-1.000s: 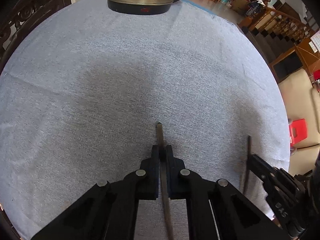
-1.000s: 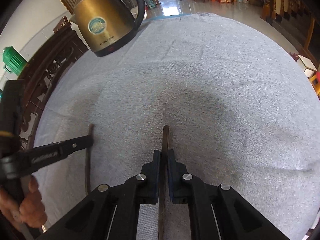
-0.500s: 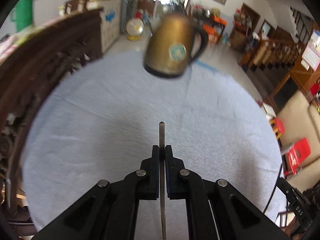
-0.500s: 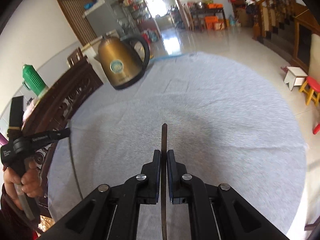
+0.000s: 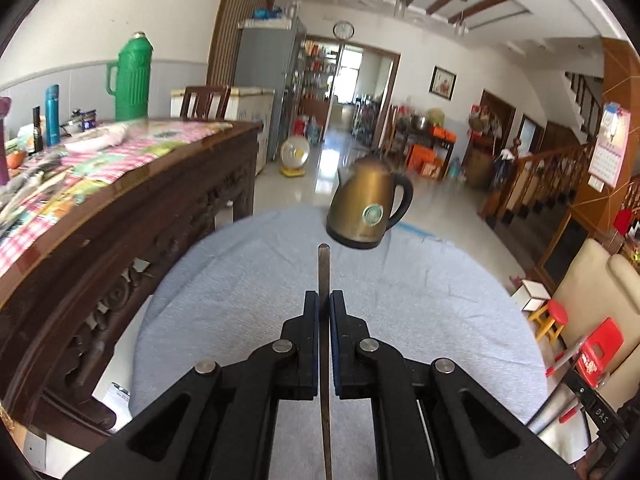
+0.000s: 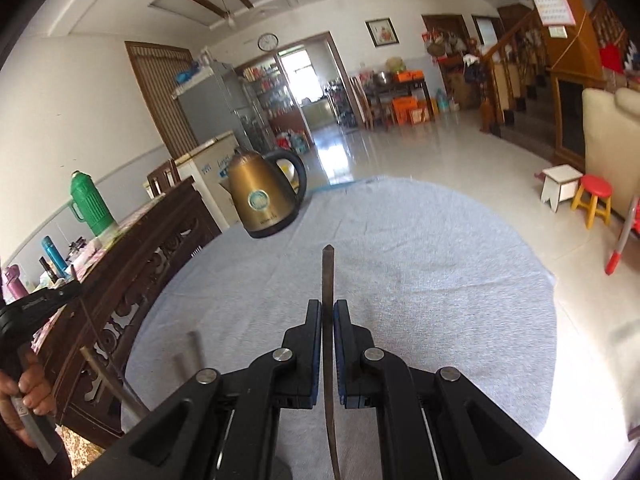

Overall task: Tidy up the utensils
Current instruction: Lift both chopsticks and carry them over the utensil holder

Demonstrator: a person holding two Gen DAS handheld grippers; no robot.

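Observation:
My left gripper (image 5: 324, 300) is shut on a thin dark chopstick (image 5: 323, 268) that sticks out forward between the pads, held well above the round table with a grey-blue cloth (image 5: 248, 300). My right gripper (image 6: 328, 308) is shut on a second dark chopstick (image 6: 328, 276), also held high over the cloth (image 6: 440, 280). In the right wrist view the left gripper (image 6: 36, 304) shows at the far left with its chopstick hanging down. Two upright stick ends (image 6: 192, 356) show at the lower left; what holds them is hidden.
A gold electric kettle (image 5: 368, 208) stands at the far edge of the table, also in the right wrist view (image 6: 264, 204). A carved dark wood sideboard (image 5: 120, 216) with a green thermos (image 5: 132, 76) runs along the left. Stools (image 6: 592, 200) and a beige sofa stand on the right.
Both grippers have risen from the cloth and tilted up, each lifting its chopstick; the view went from looking down at the table to looking across the room.

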